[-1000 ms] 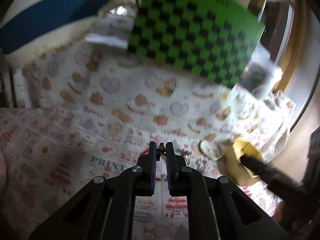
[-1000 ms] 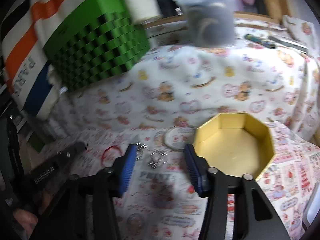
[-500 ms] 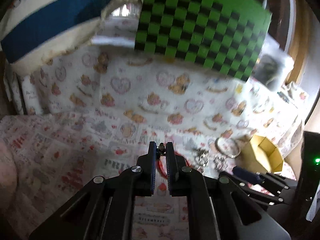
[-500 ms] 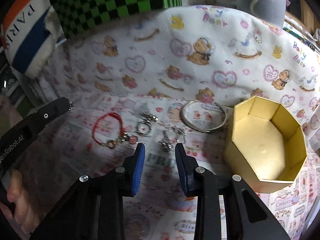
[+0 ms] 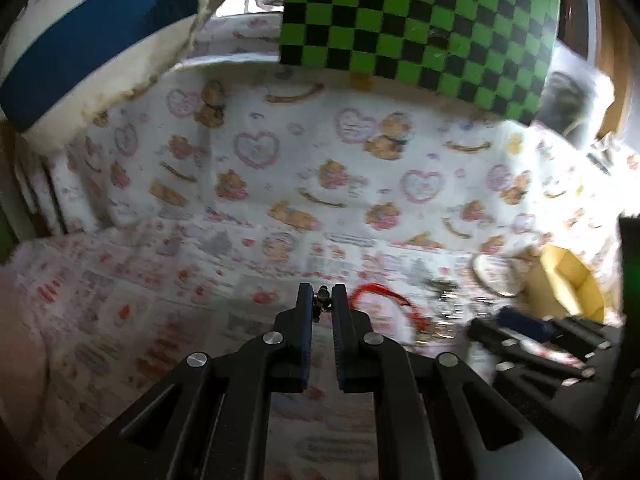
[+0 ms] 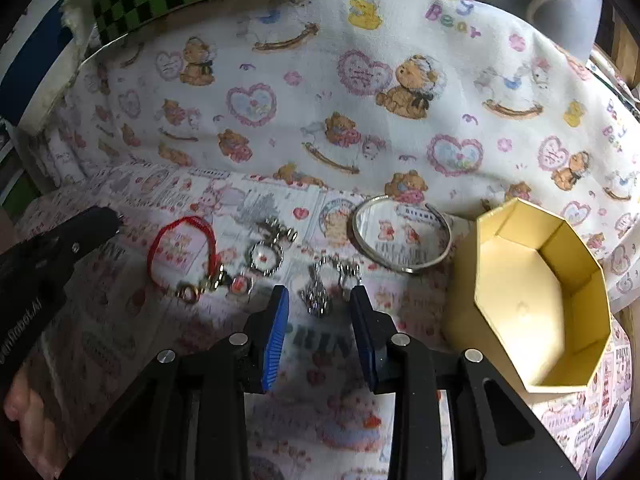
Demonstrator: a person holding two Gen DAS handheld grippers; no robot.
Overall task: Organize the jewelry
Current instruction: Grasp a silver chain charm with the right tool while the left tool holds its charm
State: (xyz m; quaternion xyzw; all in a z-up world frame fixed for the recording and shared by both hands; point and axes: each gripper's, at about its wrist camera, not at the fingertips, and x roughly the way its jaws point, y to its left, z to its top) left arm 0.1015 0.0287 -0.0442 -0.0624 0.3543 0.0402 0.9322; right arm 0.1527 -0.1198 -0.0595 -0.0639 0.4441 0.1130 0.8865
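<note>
So the jewelry is all laid out in a row on the surface (image 6: 120, 320), which is covered in a printed cloth with little red cartoon bits, with a teddy-bear-and-hearts cloth (image 6: 360, 100) draped up behind it. From the right wrist view, left to right: a red cord bracelet (image 6: 182, 254) with a gold clasp and small charm, then a round silver ring-shaped piece (image 6: 266, 254), then a small clump of silver earrings (image 6: 326, 288), then a plain silver bangle (image 6: 402, 234), and finally an open yellow octagonal box (image 6: 536, 304) with nothing visible inside. The bangle sits just beside the box, not in it.

The right gripper (image 6: 320, 304) hangs right over the silver earrings with its blue pads on either side of them. The jaws are partway open and the pads aren't pressing on anything, so nothing is held there.

The left gripper (image 5: 322, 304) has its jaws nearly together, and there's a tiny dark thing (image 5: 321, 304) pinched right at the tips. It's too small and blurry to say what it is. In the right wrist view that gripper comes in from the left, its tip near the red bracelet but not touching it.

Up at the back there's a green and black checkered box (image 5: 420, 20) and a blue-striped cloth bag (image 5: 100, 40).
</note>
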